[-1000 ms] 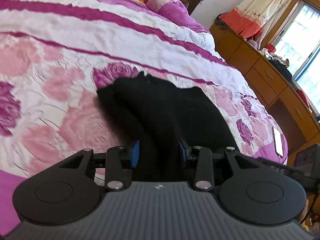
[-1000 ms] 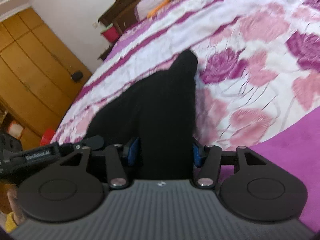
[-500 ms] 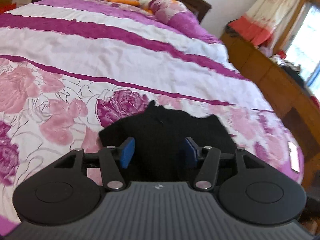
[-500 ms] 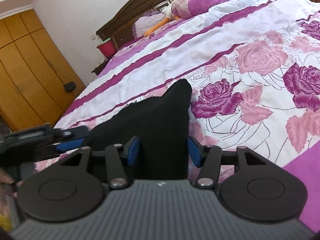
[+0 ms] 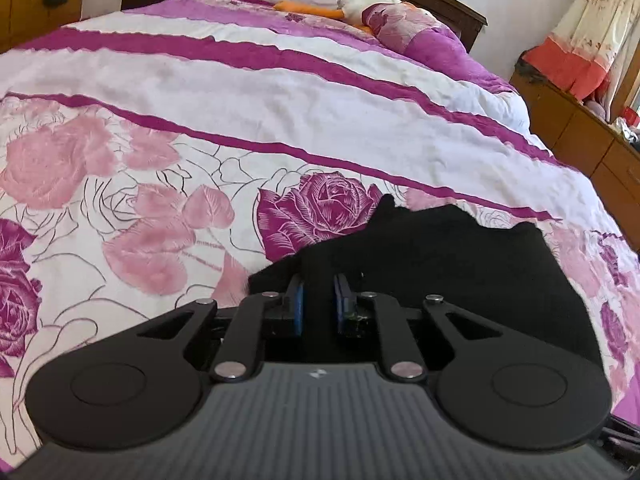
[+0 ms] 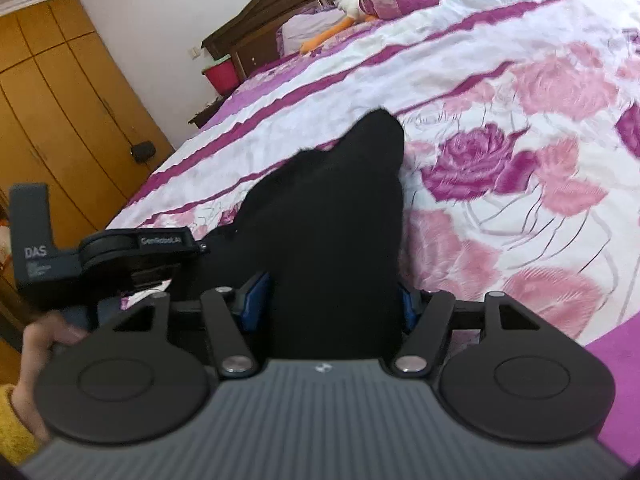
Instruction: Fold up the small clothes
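Note:
A small black garment (image 5: 440, 256) lies on the floral bedspread (image 5: 160, 184) near the bed's foot. My left gripper (image 5: 319, 296) has its blue pads close together, pinching a fold of the garment's near left edge. In the right wrist view the same black garment (image 6: 336, 208) runs from a pointed far corner back between the fingers. My right gripper (image 6: 332, 300) has its blue pads wide apart with the cloth filling the gap between them. The left gripper's body (image 6: 120, 252) and the hand holding it show at the left of that view.
Pillows and an orange-and-white soft toy (image 5: 352, 8) lie by the dark wooden headboard (image 5: 440, 4). A wooden dresser (image 5: 580, 128) with a curtain above stands to the bed's right. Wooden wardrobe doors (image 6: 60, 112) and a red bin (image 6: 220, 74) stand on the other side.
The left gripper's pads have come together on the garment's edge; half a second ago they were wide apart. The right gripper stays wide on the cloth and has shifted slightly.

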`<state>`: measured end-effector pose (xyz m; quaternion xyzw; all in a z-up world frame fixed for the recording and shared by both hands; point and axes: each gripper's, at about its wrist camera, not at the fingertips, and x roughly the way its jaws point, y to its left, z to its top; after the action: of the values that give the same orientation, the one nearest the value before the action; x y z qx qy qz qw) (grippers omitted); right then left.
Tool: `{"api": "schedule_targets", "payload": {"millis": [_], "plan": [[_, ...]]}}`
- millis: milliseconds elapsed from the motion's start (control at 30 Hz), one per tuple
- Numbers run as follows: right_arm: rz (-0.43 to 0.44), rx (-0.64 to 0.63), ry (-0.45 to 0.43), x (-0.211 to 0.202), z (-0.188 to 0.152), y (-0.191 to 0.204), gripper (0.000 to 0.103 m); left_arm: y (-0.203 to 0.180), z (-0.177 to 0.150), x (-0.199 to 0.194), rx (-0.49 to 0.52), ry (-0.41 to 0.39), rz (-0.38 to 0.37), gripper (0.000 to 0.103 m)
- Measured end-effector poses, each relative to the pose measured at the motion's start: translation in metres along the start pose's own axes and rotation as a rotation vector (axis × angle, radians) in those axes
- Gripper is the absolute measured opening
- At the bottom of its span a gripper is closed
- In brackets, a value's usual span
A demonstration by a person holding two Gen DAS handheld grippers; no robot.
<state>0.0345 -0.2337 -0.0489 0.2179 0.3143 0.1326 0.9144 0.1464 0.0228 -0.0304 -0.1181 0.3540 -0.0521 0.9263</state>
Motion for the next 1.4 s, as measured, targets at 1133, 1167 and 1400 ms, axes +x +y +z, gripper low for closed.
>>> {"api": "schedule_targets", "payload": {"millis": [1133,1167,1400], "plan": [[0.015,0.001,-0.062,-0.083,0.015,0.015,0.067,-0.028,-0.019,-0.128,0.11,0.015,0.01,0.057],[0.019,-0.002,-0.061,-0.086,0.015,0.018,0.067,-0.029,-0.021,-0.131,0.11,0.019,0.006,0.058],[0.076,-0.016,-0.058,-0.115,0.012,0.034,0.069,-0.039,-0.037,-0.159,0.133,0.009,-0.023,0.069]]}}
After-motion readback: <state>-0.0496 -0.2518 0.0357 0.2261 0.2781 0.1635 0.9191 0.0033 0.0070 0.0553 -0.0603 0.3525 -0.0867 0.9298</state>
